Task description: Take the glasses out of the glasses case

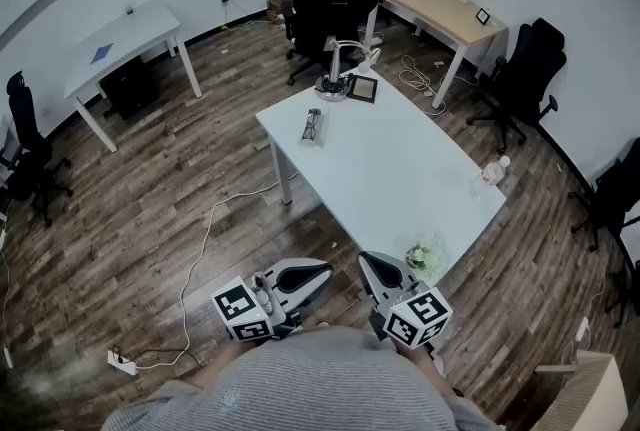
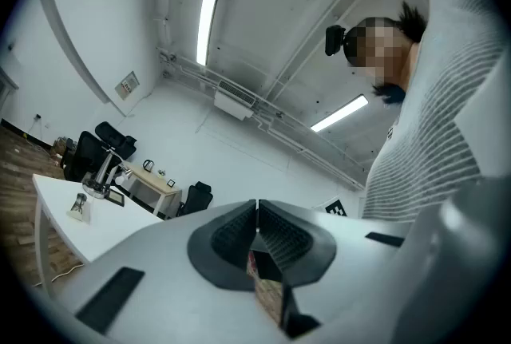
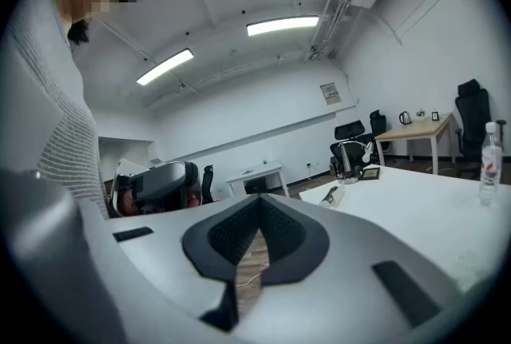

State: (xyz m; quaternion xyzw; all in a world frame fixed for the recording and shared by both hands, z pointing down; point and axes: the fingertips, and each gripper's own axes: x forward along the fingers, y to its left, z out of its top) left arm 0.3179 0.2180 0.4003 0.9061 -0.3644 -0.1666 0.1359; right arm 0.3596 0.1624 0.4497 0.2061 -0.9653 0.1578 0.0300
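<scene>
Head view is showing the glasses case [image 1: 313,126] lying far-left on the table [image 1: 400,169], long axis pointing away, well ahead of both grippers (jaws pressing together, nothing between); left gripper [image 1: 320,272] is sitting more in line with it than right gripper [image 1: 366,263].

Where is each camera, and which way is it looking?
Head view: on the person's head, looking steeply down at the white table; the grey sweater, left claw and right claw show.
Left gripper view: on the left claw, tilted up past its shut jaws toward the ceiling; sweater at right.
Right gripper view: on the right claw, roughly level across the table; sweater at left.
Shared: all three see the glasses case.
</scene>
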